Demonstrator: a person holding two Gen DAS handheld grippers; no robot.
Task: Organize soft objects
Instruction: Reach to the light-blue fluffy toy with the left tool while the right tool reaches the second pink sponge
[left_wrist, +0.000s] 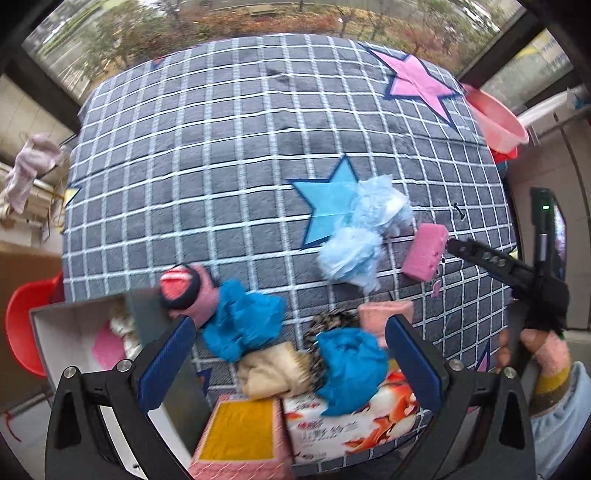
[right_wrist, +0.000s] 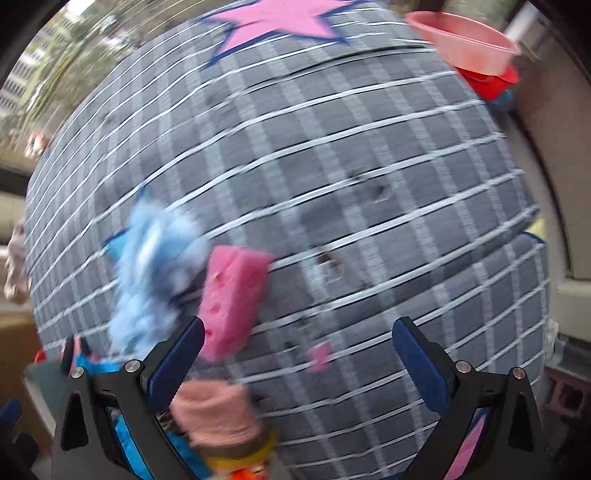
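Note:
Soft things lie on a grey checked blanket (left_wrist: 221, 166). In the left wrist view my left gripper (left_wrist: 291, 354) is open and empty above a dark blue crumpled cloth (left_wrist: 351, 369), a beige cloth (left_wrist: 269, 373) and a second blue cloth (left_wrist: 240, 321). A pale blue puff (left_wrist: 365, 236) and a pink sponge (left_wrist: 424, 251) lie farther right. My right gripper (right_wrist: 299, 365) is open and empty; it also shows in the left wrist view (left_wrist: 491, 258), just right of the sponge. In the blurred right wrist view the sponge (right_wrist: 232, 284) is near my left fingertip.
An open white box (left_wrist: 74, 332) with soft items stands at the left, a red-and-pink plush (left_wrist: 188, 291) at its edge. A tissue pack (left_wrist: 351, 424) and a yellow-pink scrub pad (left_wrist: 240, 435) lie near me. Pink basins (left_wrist: 498, 118) sit at the far right, a red basin (left_wrist: 26, 325) at the left.

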